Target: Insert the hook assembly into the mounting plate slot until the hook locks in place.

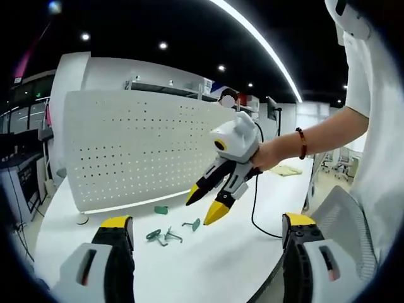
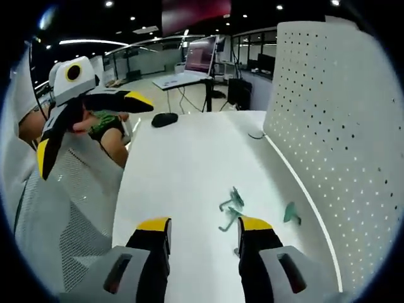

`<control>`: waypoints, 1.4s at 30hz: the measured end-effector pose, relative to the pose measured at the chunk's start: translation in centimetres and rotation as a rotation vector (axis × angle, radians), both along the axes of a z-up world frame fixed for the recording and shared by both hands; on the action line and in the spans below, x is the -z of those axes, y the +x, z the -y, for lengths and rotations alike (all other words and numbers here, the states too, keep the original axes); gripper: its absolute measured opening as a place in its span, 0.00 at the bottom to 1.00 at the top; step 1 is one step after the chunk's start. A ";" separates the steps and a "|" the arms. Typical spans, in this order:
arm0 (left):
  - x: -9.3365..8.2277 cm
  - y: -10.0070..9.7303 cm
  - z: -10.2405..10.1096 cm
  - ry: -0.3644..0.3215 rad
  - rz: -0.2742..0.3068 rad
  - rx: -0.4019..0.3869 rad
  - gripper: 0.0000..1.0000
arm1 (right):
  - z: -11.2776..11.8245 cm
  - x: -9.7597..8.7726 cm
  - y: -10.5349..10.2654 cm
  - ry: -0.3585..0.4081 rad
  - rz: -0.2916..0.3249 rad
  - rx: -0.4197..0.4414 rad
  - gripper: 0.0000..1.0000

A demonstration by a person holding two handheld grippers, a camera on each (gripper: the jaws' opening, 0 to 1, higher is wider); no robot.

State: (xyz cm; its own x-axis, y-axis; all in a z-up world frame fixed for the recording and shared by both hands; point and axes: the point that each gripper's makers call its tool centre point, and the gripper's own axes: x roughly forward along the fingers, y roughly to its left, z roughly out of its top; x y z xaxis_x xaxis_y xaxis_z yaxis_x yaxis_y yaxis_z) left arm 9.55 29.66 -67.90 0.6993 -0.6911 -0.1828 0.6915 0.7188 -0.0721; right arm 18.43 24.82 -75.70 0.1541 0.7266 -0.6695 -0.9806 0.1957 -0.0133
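L claw [image 1: 202,237]: jaws apart, nothing in it, above tabletop [image 1: 208,265].
R claw [image 2: 203,235]: jaws apart, nothing held.
Hooks [image 1: 169,233]: loose on tabletop, near pegboard [image 1: 132,145] base.

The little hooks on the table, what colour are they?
Green hooks, clearest in the left gripper view.

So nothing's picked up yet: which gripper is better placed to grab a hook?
Probably right: the right gripper hangs open just above the green hooks on the white table; the left gripper sits farther back.
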 end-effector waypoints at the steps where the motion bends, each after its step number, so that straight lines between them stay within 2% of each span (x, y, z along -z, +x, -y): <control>1: 0.0 0.0 0.0 0.002 0.001 -0.001 1.00 | 0.0 0.2 0.1 -0.010 0.002 -0.003 0.43; 14: 0.2 0.0 -0.1 0.016 -0.006 -0.004 1.00 | 0.2 0.8 0.9 -0.053 0.015 -0.020 0.39; 18: 0.5 0.1 -0.1 0.019 -0.010 0.001 1.00 | 0.3 0.9 1.4 -0.068 0.031 -0.022 0.34; 42: 1.2 0.1 -0.6 0.031 -0.028 0.001 1.00 | 0.2 2.7 2.7 -0.140 0.033 -0.058 0.30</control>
State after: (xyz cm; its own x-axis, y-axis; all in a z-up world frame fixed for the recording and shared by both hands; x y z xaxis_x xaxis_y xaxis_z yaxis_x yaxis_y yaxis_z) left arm 9.67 30.31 -69.07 0.6927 -0.6858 -0.2232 0.6906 0.7200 -0.0692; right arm 21.15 24.61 -78.43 0.1382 0.6347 -0.7603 -0.9888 0.1323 -0.0692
